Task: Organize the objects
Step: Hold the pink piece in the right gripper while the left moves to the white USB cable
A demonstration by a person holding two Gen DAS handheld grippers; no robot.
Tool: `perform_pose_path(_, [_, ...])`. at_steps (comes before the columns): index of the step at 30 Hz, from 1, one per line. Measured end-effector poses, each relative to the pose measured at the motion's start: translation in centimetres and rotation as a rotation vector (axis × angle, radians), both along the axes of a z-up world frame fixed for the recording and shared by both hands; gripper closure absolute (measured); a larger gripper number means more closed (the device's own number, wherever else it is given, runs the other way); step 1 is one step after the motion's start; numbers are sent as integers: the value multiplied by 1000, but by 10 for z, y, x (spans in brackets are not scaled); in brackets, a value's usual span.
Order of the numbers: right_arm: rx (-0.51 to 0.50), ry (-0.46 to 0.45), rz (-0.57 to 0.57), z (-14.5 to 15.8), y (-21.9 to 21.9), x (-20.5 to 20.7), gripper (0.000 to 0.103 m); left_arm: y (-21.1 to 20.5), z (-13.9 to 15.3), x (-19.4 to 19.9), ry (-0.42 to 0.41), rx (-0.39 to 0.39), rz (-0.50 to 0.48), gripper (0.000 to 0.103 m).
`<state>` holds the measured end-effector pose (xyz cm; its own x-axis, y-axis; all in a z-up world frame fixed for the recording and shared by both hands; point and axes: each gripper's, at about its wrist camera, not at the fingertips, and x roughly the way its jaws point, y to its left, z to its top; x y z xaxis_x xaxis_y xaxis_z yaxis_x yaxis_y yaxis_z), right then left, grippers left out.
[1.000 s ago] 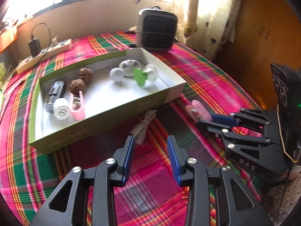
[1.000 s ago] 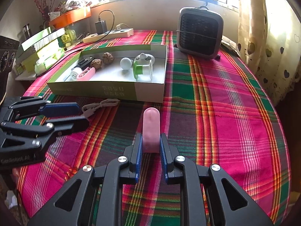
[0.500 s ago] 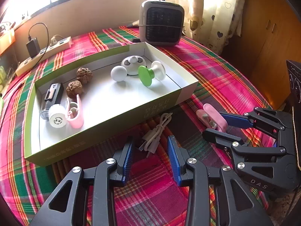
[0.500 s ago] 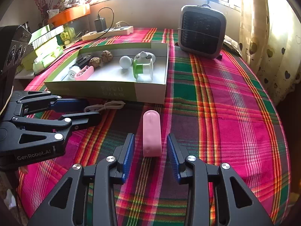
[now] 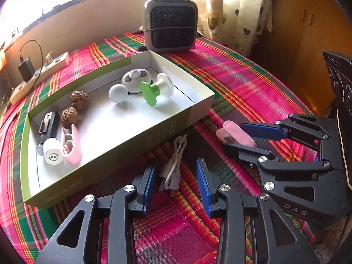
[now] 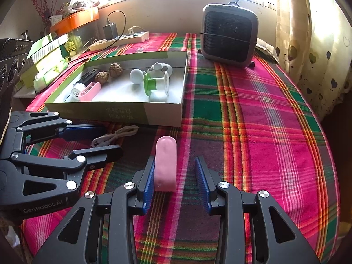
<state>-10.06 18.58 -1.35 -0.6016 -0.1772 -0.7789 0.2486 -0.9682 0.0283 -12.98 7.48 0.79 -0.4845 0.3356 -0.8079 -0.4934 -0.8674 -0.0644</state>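
Release of the pink case (image 6: 165,164) marks the change: a second ago the right tongs (image 6: 173,180) were clenched on it; now their jaws stand apart and the case lies on the plaid table (image 6: 264,132), touching only the left pad. It is therefore set down outside the box (image 6: 123,112), not yet sorted. Left to right: the box holds a black device, two walnuts (image 5: 74,107), a white ball and a green-and-white spool; the left tongs (image 5: 176,184), released and grasping nothing, have crept forward to straddle the coiled white cable (image 5: 173,165), probably the next pick. The box's near wall stands just beyond the cable; a heater (image 5: 169,22) sits behind.
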Motion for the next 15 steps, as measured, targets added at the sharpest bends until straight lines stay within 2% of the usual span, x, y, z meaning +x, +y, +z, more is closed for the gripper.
perform_pose_path(7, [23,3,-1,0,-1,-1,66,7,-1,1,37,-45,10,69])
perform_pose_path(15, [21,3,-5,-1,-1,-1,66,8,-1,3,64,-55,33,73])
